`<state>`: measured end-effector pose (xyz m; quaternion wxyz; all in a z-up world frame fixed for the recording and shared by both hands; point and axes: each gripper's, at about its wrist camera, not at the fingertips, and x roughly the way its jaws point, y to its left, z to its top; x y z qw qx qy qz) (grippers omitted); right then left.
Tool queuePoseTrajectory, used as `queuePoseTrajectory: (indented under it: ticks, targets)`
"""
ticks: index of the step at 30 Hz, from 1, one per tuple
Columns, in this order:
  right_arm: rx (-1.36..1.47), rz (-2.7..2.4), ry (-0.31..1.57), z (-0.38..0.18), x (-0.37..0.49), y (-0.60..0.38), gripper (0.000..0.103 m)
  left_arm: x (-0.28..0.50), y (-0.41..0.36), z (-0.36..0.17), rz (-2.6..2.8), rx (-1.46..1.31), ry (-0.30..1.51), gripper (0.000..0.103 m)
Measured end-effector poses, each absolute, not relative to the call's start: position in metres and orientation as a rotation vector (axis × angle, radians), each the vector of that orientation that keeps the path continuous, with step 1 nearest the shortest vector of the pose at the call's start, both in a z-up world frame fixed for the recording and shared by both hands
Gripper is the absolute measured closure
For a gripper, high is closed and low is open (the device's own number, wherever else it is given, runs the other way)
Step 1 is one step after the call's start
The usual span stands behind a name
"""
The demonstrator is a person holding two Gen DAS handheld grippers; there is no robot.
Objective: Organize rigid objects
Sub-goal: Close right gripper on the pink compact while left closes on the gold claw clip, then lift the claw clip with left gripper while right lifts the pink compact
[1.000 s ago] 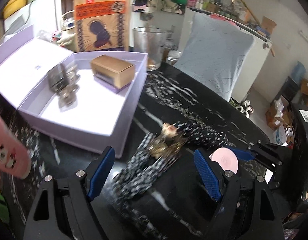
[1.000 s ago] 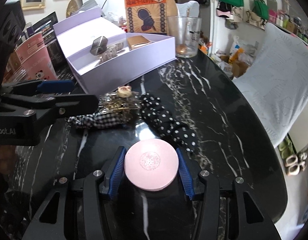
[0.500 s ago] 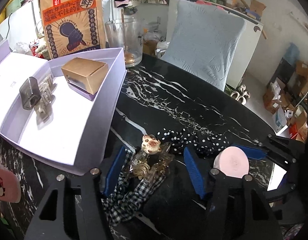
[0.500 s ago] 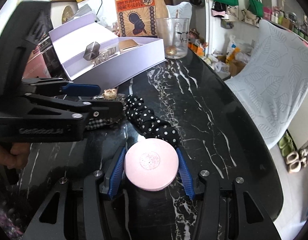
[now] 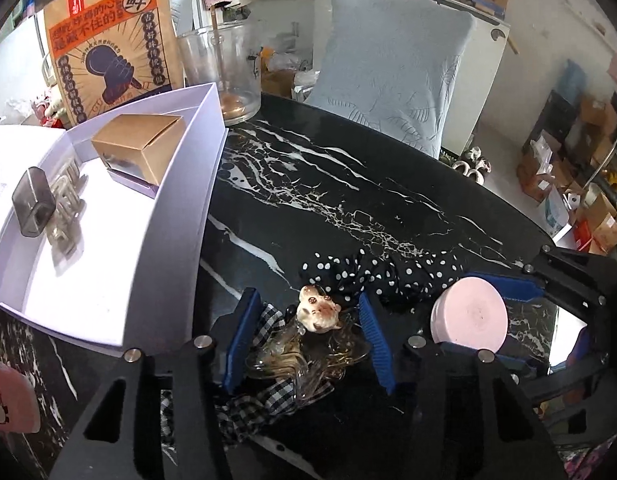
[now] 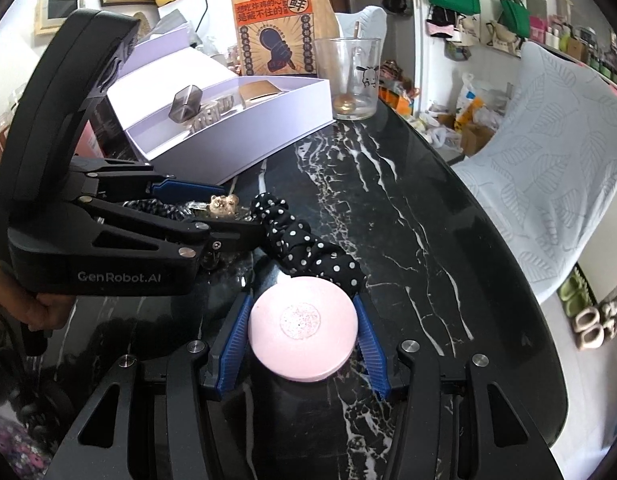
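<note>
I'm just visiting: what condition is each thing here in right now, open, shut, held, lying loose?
Lavender box: open, lid folded back.
Gold carton: closed, inside the box.
Glass cup: upright, nearly empty.
Pink round case: shut, gripped by the right gripper.
Bear hair clip: on the table between the left gripper fingers, which have just been closing.
Polka-dot scrunchie: lying loose.

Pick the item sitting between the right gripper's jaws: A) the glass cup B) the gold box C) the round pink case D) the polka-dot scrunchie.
C: the round pink case sits gripped between the blue pads of the right gripper, apart from the other three items.
</note>
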<state>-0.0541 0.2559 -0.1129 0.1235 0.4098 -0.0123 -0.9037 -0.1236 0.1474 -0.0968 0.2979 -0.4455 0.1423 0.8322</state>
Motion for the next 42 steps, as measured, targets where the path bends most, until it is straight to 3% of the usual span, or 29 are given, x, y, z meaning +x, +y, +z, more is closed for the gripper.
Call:
queuePoseTrajectory:
  ticks: [17,42]
  targets:
    - [1.208,-2.63,-0.067,-0.113,-0.052,0.255,0.052,-0.091,0.122,-0.056,2.286,-1.09,0.3,0.052]
    - [1.175,-2.519,0.074,-0.114,-0.036,0.198,0.052,-0.061,0.036,-0.1,2.4,-1.349,-0.002,0.052]
